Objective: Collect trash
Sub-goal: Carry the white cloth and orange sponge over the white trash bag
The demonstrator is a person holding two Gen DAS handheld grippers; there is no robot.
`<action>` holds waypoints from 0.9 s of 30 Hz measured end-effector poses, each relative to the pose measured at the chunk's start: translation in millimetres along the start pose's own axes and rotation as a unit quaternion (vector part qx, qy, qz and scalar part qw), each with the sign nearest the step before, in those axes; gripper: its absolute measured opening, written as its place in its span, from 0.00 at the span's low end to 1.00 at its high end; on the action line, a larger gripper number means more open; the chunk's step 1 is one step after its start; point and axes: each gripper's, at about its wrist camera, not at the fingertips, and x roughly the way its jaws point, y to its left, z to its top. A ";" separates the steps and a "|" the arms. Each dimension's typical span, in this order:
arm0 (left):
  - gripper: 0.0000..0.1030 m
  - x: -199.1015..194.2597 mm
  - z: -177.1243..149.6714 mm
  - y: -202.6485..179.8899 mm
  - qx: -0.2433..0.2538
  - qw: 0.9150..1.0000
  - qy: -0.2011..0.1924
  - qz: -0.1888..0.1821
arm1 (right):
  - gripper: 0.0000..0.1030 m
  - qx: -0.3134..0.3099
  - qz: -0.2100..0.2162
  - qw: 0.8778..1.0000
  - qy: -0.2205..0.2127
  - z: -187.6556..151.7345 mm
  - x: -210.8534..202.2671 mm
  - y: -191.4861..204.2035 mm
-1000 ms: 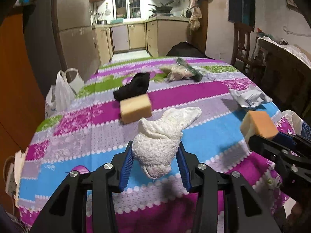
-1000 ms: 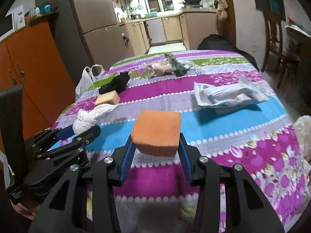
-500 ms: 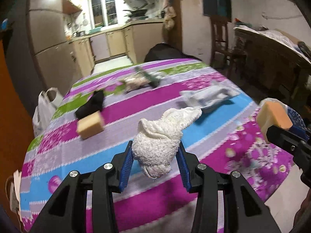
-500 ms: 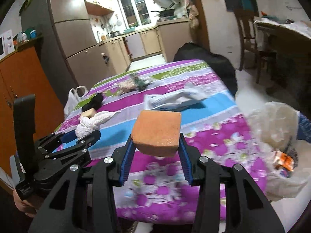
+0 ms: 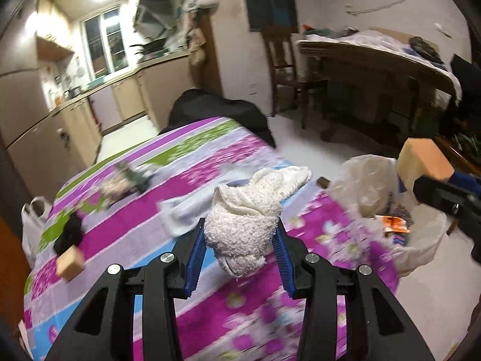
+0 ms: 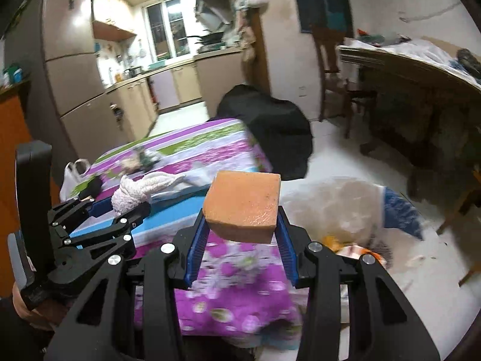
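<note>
My left gripper [image 5: 239, 248] is shut on a crumpled white cloth [image 5: 249, 210], held above the patterned tablecloth [image 5: 180, 186]. In the right wrist view the same cloth [image 6: 135, 189] shows at the left, gripped by that left gripper [image 6: 118, 209]. My right gripper [image 6: 240, 234] is shut on an orange sponge [image 6: 243, 201], which the left wrist view shows as the sponge [image 5: 424, 158] at the right edge. On the floor beside the table sits an open translucent trash bag [image 5: 369, 186], seen as a bag [image 6: 336, 207] ahead of the right gripper, with wrappers inside.
On the table lie a second sponge [image 5: 70, 263], a black cloth [image 5: 70, 234], a white wrapper [image 5: 186, 210] and a crumpled packet [image 5: 126, 180]. A black bag [image 6: 270, 129] sits behind the table, a wooden chair [image 5: 285, 69] and a sideboard [image 5: 375, 69] at the right.
Both grippers swung to the right and rose a little, carrying cloth and sponge from over the table's middle to its right edge; the trash bag on the floor came into view.
</note>
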 end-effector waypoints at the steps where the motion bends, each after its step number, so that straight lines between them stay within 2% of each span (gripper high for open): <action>1: 0.42 3.1 5.1 -9.6 0.008 1.000 -0.002 -0.005 | 0.41 0.002 -0.011 1.000 -0.001 1.8 -2.9 -9.2; 17: 0.42 43.9 60.8 -120.2 0.096 0.992 0.004 -0.077 | 0.41 -0.024 -0.117 0.992 0.035 32.0 -10.9 -90.9; 25: 0.43 64.5 86.2 -161.9 0.149 0.980 0.028 -0.128 | 0.41 -0.022 -0.138 0.986 0.095 40.0 6.0 -126.2; 27: 0.43 72.3 92.1 -170.7 0.147 0.978 0.039 -0.140 | 0.41 -0.017 -0.137 0.984 0.112 40.8 12.1 -132.5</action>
